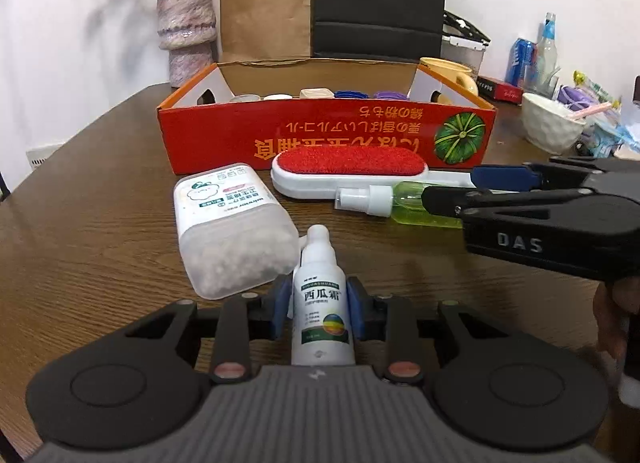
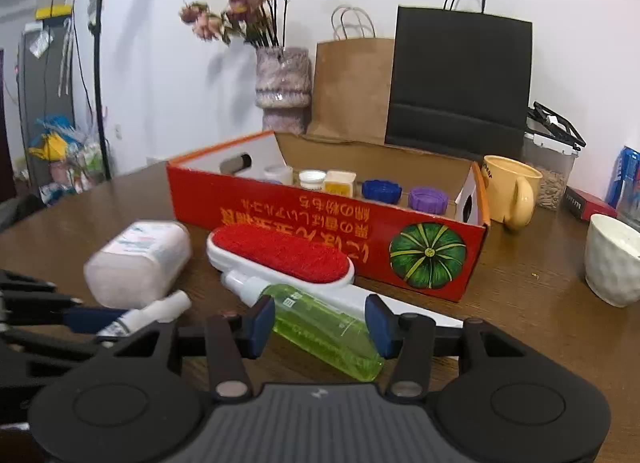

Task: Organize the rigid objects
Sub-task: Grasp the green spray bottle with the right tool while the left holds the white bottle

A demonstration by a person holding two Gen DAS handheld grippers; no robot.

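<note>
My left gripper (image 1: pixel 319 311) is shut on a small white spray bottle (image 1: pixel 322 303) that points away from me on the brown table (image 1: pixel 100 223). A green spray bottle (image 2: pixel 320 327) lies slantwise between the blue pads of my open right gripper (image 2: pixel 320 323), resting on the table. Behind it lie a white lint brush with a red pad (image 2: pixel 280 253) and a clear tub of white granules (image 2: pixel 136 259). Further back stands an open red cardboard box (image 2: pixel 280 207) holding several jars and lids. In the left wrist view the right gripper (image 1: pixel 448 187) reaches in from the right over the green bottle (image 1: pixel 420 203).
A yellow mug (image 2: pixel 512 191) stands right of the box and a white cup (image 2: pixel 612 259) at the far right. Against the wall behind are a vase of dried flowers (image 2: pixel 282 87), a brown paper bag (image 2: pixel 352 91) and a black bag (image 2: pixel 460 91).
</note>
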